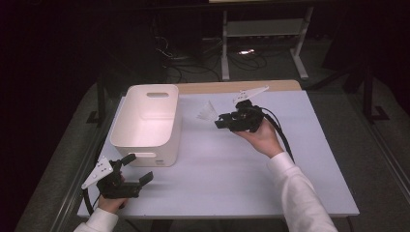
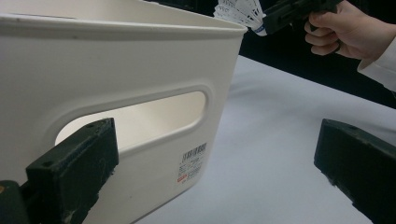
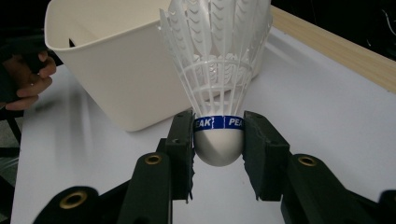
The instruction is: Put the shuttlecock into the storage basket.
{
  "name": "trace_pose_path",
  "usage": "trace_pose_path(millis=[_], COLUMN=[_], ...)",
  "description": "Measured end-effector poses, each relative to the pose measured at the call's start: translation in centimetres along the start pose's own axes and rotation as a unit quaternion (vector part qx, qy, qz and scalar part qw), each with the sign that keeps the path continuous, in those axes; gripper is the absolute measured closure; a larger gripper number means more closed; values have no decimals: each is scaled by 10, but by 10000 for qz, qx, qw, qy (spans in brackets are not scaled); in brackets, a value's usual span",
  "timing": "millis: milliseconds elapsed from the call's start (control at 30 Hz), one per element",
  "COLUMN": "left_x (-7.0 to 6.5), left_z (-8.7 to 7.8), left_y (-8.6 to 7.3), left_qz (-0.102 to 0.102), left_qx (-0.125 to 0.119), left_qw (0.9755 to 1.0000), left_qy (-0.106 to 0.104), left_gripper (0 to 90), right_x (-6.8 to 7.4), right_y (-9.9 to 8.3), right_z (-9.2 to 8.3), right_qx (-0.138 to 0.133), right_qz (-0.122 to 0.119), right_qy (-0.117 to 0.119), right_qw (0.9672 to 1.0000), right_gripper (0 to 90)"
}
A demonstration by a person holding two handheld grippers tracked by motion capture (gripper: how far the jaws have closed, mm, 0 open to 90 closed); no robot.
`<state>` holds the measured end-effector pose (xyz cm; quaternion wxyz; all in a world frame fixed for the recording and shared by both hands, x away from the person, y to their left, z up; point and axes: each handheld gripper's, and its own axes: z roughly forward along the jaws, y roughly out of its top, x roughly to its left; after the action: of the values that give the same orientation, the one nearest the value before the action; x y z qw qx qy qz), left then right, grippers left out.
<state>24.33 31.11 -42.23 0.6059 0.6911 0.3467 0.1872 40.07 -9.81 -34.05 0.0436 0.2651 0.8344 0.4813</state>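
Right tongs [image 3: 218,140] pinch shuttlecock [image 3: 219,74] cork beside bin [image 1: 147,121]; left tongs [image 2: 219,172] wide, empty. Risk: rounded cork slips.

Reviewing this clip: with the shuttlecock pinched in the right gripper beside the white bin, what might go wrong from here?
1. The right gripper pinches the shuttlecock only at its rounded cork base, so it may slip or pivot.
2. The shuttlecock is right of the bin, not over it; released now, it would likely land on the table.
3. The left gripper, open by the bin's near wall, might nudge it.

Bright lit table [image 1: 232,164], dark surroundings, sharp focus.
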Motion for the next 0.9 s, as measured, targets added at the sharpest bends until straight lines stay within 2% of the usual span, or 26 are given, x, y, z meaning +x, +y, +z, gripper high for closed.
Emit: trace_pose_path(millis=[567,733,900], left_x=[0,0,-1], left_z=[0,0,-1], left_y=[0,0,0], left_qz=[-5,-9,-38], left_qx=[-27,-30,-11], left_qw=[10000,10000,10000], left_qy=[-15,-19,-9], left_gripper=[0,0,0], right_x=[15,22,26], right_y=[28,35,41], right_z=[8,10,12], right_qx=[-259,-176,-213], right_qz=[-264,-303,-374], right_qy=[175,182,223], right_qw=[9992,9992,9988], right_gripper=[634,634,634])
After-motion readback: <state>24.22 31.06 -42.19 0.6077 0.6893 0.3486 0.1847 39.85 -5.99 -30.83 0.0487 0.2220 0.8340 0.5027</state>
